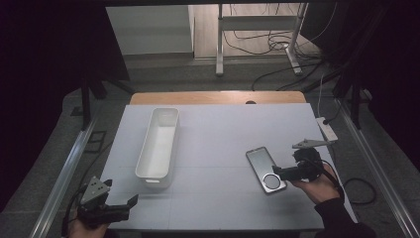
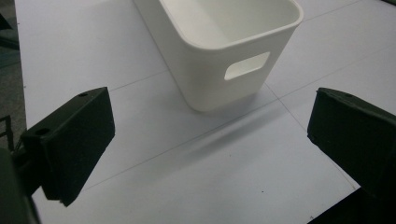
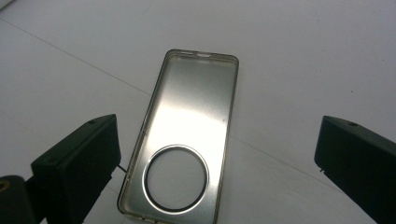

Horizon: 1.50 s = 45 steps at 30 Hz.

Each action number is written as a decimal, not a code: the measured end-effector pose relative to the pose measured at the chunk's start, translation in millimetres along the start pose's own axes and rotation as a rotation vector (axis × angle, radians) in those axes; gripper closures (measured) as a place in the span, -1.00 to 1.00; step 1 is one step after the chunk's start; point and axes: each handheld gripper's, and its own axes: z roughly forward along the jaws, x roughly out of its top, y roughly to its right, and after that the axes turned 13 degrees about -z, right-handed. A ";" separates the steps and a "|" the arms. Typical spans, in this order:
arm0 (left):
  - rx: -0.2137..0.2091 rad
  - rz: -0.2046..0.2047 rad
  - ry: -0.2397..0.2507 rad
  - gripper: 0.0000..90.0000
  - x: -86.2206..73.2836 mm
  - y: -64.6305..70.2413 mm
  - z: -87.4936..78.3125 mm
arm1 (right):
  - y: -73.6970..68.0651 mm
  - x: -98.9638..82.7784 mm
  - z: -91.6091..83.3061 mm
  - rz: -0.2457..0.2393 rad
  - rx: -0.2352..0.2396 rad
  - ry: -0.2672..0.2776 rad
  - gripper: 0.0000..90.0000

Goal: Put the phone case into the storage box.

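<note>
A clear phone case [image 1: 266,169] with a round ring near one end lies flat on the white table at the right; in the right gripper view the phone case [image 3: 187,140] lies between and just beyond the two jaws. My right gripper [image 1: 278,172] hovers over its right edge, open, with nothing held [image 3: 215,163]. A long white plastic bin [image 1: 158,146] stands left of centre, empty; its handle end [image 2: 229,51] faces the left gripper. My left gripper [image 1: 130,204] sits near the front left corner, open, short of the bin [image 2: 210,154].
The white table top [image 1: 218,134] has a wooden strip along its far edge. A white power strip [image 1: 327,128] lies at the right edge. Metal frame rails run along both sides, with cables on the floor behind.
</note>
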 end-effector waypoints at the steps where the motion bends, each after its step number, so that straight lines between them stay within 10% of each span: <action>1: 0.000 0.000 0.000 -0.97 0.0 0.0 0.0 | 0.9 1.2 1.7 -0.001 -0.002 -0.002 -0.98; 37: -0.003 0.002 0.000 -0.96 0.0 0.2 0.2 | 17.1 31.9 49.7 -0.023 0.000 -0.059 -0.91; 45: -0.002 0.004 0.000 -0.96 0.0 0.1 0.0 | 14.0 29.5 48.4 -0.047 0.012 -0.062 -0.45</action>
